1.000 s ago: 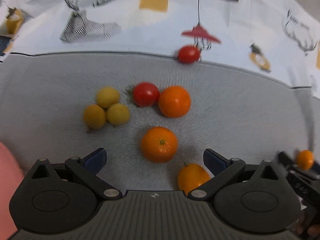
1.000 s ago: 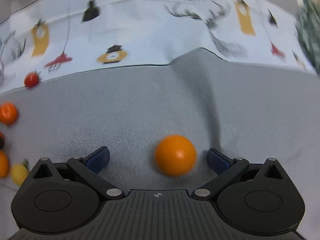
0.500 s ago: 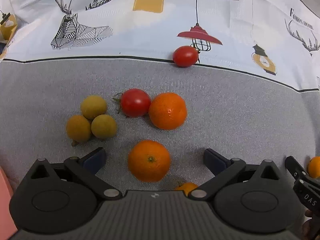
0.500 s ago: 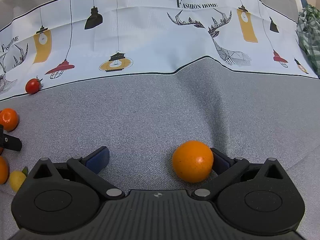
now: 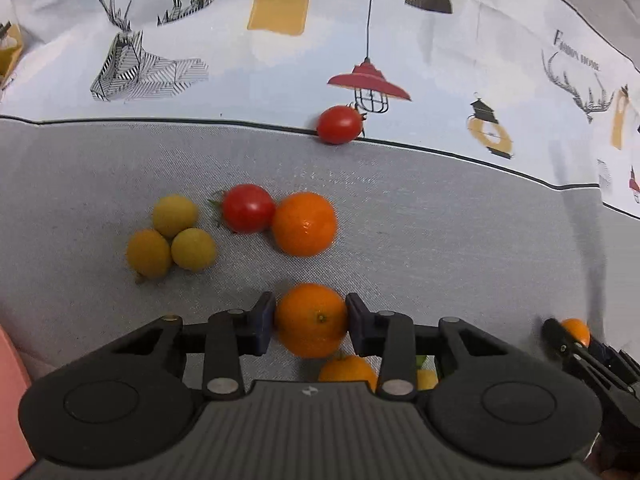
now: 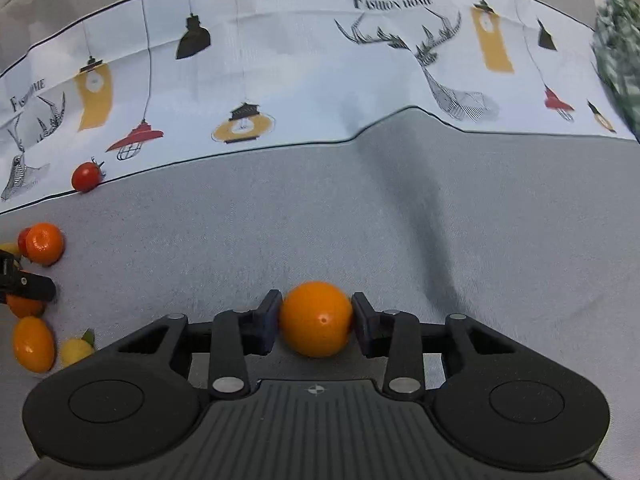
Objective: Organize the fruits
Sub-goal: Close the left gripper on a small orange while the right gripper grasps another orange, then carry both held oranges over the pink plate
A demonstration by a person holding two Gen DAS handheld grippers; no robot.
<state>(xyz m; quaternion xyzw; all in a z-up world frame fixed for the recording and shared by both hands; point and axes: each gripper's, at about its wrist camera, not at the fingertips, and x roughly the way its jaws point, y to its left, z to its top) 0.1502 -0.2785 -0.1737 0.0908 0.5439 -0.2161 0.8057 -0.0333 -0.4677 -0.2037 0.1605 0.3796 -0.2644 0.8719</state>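
Observation:
My left gripper (image 5: 311,320) is shut on an orange (image 5: 311,326) on the grey cloth. Beyond it lie another orange (image 5: 305,224), a red tomato (image 5: 248,208) touching that orange, and three yellow fruits (image 5: 172,240) bunched together. A second tomato (image 5: 339,124) sits at the cloth's printed border. Another orange (image 5: 347,368) shows under the left gripper. My right gripper (image 6: 316,322) is shut on a smooth orange (image 6: 316,324), well to the right of the fruit group.
The right wrist view shows the fruit group at its far left: an orange (image 6: 44,243), a lower orange (image 6: 33,344), a small yellow fruit (image 6: 76,352) and the far tomato (image 6: 86,176). A pink object (image 5: 12,392) sits at left.
Both grippers were open and have closed: the left on the near orange, the right on the smooth orange. The left gripper also moved forward over the lowest orange.

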